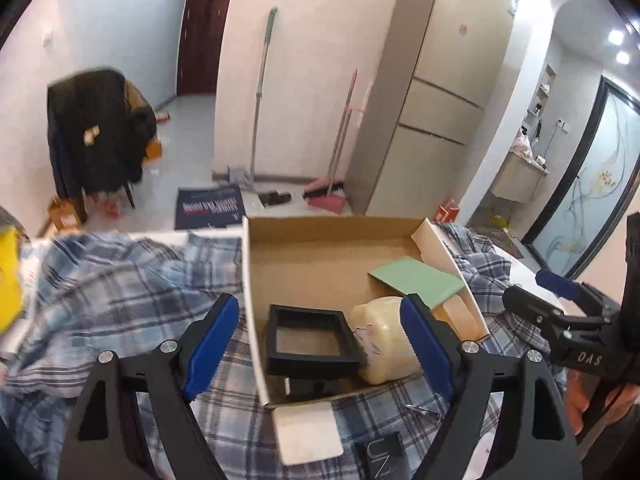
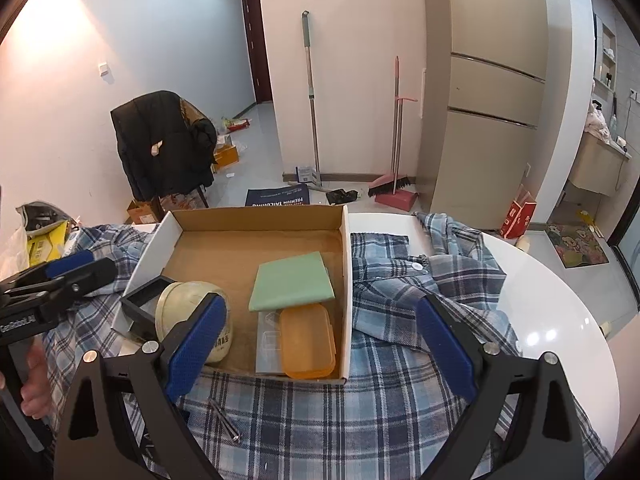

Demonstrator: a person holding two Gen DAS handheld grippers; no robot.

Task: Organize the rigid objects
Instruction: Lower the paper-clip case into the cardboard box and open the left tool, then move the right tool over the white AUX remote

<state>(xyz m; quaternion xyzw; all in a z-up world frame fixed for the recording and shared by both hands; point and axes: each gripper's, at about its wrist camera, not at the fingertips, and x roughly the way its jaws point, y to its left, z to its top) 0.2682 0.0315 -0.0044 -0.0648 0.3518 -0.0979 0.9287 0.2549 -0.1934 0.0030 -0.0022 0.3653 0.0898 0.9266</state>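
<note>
A shallow cardboard box (image 2: 256,248) is set on a blue plaid cloth (image 2: 360,412) that is spread over a white table (image 2: 552,320), and everything else is placed here in relation to that box. Inside it, at the near left corner, a black square frame (image 1: 310,334) is seen lying, with a cream-coloured rounded container (image 2: 192,312) just beside it and touching it. Toward the right wall of the box a folded green sheet (image 2: 292,284) is laid flat, and in front of it an orange lidded case (image 2: 307,340) is rested on a clear plastic piece at the near right corner.

The left gripper (image 1: 316,344) is held above the near left part of the box with its blue pads spread wide; the frame and the container are seen between them, but neither is touched and nothing is gripped. The right gripper (image 2: 320,340) is held over the near right edge of the box, its jaws likewise spread wide and empty.

In front of the box, on the cloth, a small metal clip (image 2: 226,420) is seen.
</note>
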